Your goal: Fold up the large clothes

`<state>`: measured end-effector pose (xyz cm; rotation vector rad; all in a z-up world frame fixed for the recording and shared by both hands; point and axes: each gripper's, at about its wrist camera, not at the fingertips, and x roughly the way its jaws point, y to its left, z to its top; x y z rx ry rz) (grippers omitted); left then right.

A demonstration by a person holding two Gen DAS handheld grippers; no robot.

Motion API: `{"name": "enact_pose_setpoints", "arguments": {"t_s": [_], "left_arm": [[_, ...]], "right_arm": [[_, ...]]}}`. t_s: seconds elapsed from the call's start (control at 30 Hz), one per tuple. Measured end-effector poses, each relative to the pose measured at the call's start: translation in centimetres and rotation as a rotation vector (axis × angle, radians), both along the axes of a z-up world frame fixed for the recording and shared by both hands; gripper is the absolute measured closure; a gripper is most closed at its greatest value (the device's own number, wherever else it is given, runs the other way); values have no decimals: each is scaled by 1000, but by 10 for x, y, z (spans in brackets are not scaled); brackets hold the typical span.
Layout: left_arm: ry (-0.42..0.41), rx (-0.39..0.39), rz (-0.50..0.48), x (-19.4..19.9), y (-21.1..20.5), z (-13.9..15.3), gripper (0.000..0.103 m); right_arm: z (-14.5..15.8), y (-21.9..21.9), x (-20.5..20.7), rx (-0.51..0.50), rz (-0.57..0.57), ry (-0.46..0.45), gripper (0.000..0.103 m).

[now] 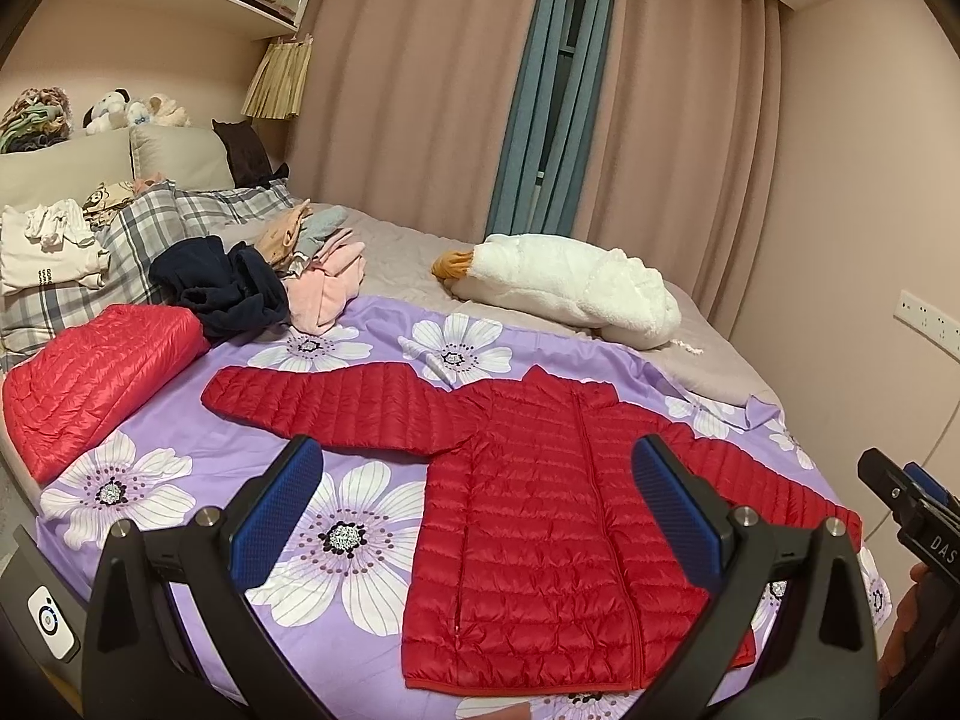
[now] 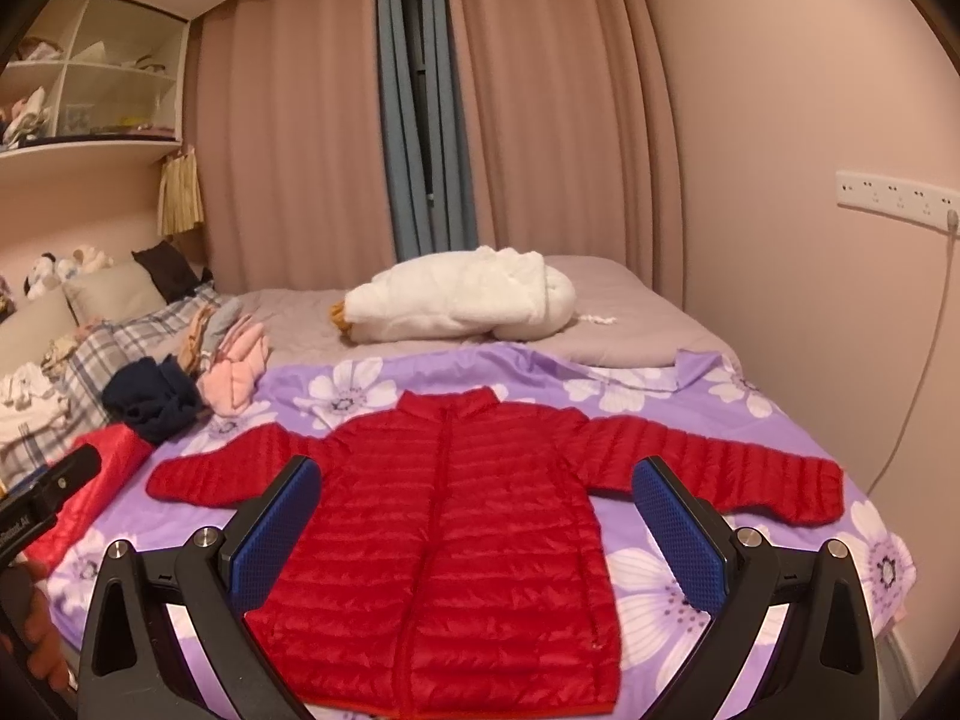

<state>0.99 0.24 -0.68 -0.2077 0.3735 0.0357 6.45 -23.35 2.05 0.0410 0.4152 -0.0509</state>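
The bed (image 2: 630,288) has a purple flower sheet (image 2: 690,408) spread on it. A red jacket (image 2: 456,534) lies flat on the sheet, arms out. A folded red jacket (image 1: 96,378), a clothes pile (image 1: 282,276) and a white plush (image 2: 462,294) lie there too.

Right gripper body (image 1: 927,531): white letters "DAS" are seen on the black housing at the right edge of the left wrist view; the rest of the word is cut off.

Left gripper body (image 2: 36,507): a white printed label is seen on the black housing at the left edge of the right wrist view; it seems to end in "AI", but the letters before it are too blurred to be read.

Folded cream garment (image 1: 45,258): short rows of dark print are carried on the fabric; they are too small to be read.

Camera icon sticker (image 1: 51,621): only a pictogram is shown, no text.
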Motion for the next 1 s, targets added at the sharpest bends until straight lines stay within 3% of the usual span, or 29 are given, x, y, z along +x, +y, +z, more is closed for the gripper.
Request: {"name": "enact_pose_setpoints", "arguments": {"t_s": [1.0], "left_arm": [[9, 14, 2, 1, -1, 0, 0]], "right_arm": [[1, -2, 1, -14, -21, 4, 0]]}}
